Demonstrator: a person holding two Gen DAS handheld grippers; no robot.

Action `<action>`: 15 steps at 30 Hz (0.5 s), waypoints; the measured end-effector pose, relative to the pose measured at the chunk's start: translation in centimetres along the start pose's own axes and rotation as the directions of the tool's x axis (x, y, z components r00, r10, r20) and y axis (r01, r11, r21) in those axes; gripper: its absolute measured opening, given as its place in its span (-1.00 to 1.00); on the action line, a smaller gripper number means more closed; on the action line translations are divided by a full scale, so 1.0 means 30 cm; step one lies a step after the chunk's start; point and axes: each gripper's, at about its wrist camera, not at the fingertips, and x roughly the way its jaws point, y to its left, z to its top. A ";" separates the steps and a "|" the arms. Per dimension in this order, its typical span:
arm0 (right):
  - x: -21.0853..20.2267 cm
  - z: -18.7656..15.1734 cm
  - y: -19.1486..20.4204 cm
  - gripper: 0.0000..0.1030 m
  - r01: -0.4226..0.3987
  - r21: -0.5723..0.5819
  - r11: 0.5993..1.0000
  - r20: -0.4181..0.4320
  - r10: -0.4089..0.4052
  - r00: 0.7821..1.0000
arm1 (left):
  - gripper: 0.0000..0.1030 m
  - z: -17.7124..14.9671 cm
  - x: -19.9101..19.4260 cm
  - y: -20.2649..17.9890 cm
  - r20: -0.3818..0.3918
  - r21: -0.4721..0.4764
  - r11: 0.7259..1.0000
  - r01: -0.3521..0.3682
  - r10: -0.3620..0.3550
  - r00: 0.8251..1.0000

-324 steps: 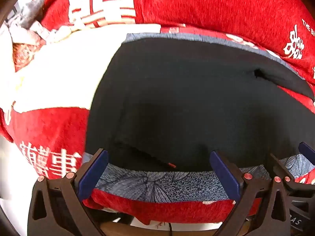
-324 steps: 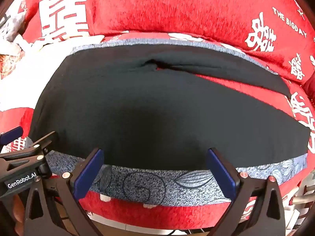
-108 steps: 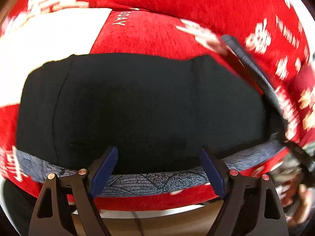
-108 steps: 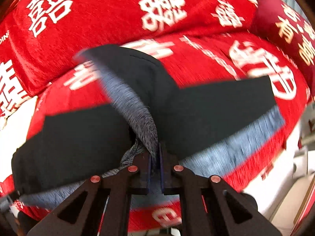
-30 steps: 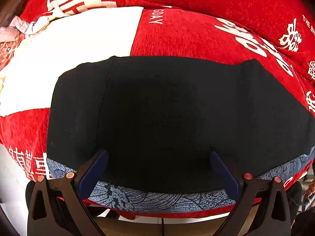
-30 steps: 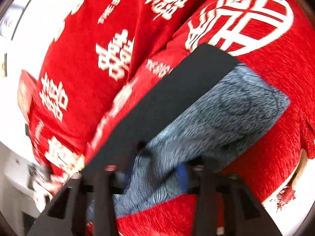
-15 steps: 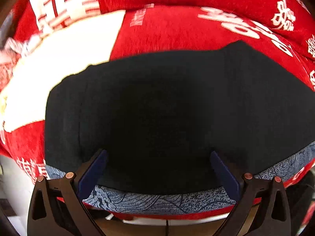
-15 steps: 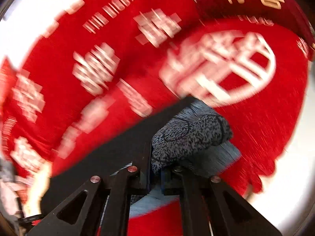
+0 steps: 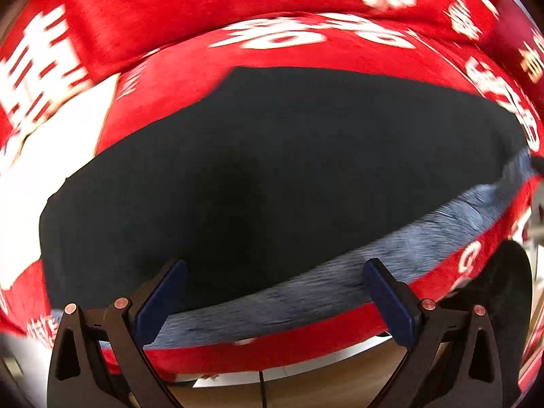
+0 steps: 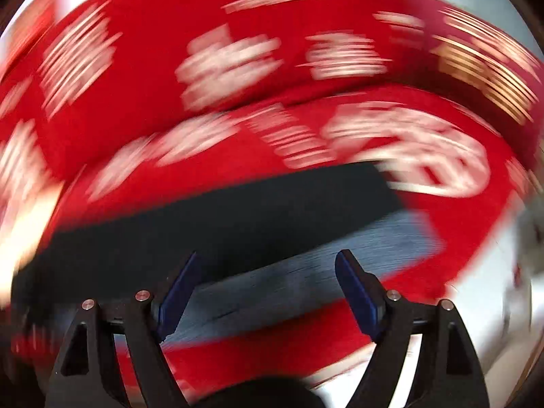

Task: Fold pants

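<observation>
The black pants (image 9: 278, 176) lie folded flat on a red sofa seat, with a grey-blue patterned band (image 9: 391, 261) along the near edge. My left gripper (image 9: 275, 295) is open and empty, its fingertips over that near edge. In the right wrist view, which is motion-blurred, the pants (image 10: 238, 221) and their band (image 10: 306, 278) lie in front of my right gripper (image 10: 268, 289), which is open and empty over the band at the pants' right end.
The red sofa cover (image 9: 306, 51) with white characters runs behind and around the pants. A white patch (image 9: 51, 142) of the cover lies at the left. The sofa's front edge and pale floor (image 9: 306, 380) show below the grippers.
My right gripper has let go of the patterned end and opened; the end now lies flat. Both cameras swing; the left view has shifted right along the pants.
</observation>
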 end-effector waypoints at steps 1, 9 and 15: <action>0.024 -0.014 0.062 0.64 -0.005 -0.062 0.998 -0.019 0.004 1.000 | 1.00 0.008 0.008 -0.025 -0.003 0.012 1.000 -0.010 0.010 1.000; 0.136 -0.035 -0.073 0.75 0.030 -0.002 1.000 -0.119 -0.030 0.992 | 1.00 -0.026 0.031 0.133 -0.037 -0.074 0.997 -0.027 0.025 0.999; 0.110 -0.026 -0.289 0.80 0.052 0.145 0.988 -0.166 -0.027 0.986 | 1.00 -0.017 -0.029 0.199 0.014 -0.142 0.990 0.013 -0.011 1.000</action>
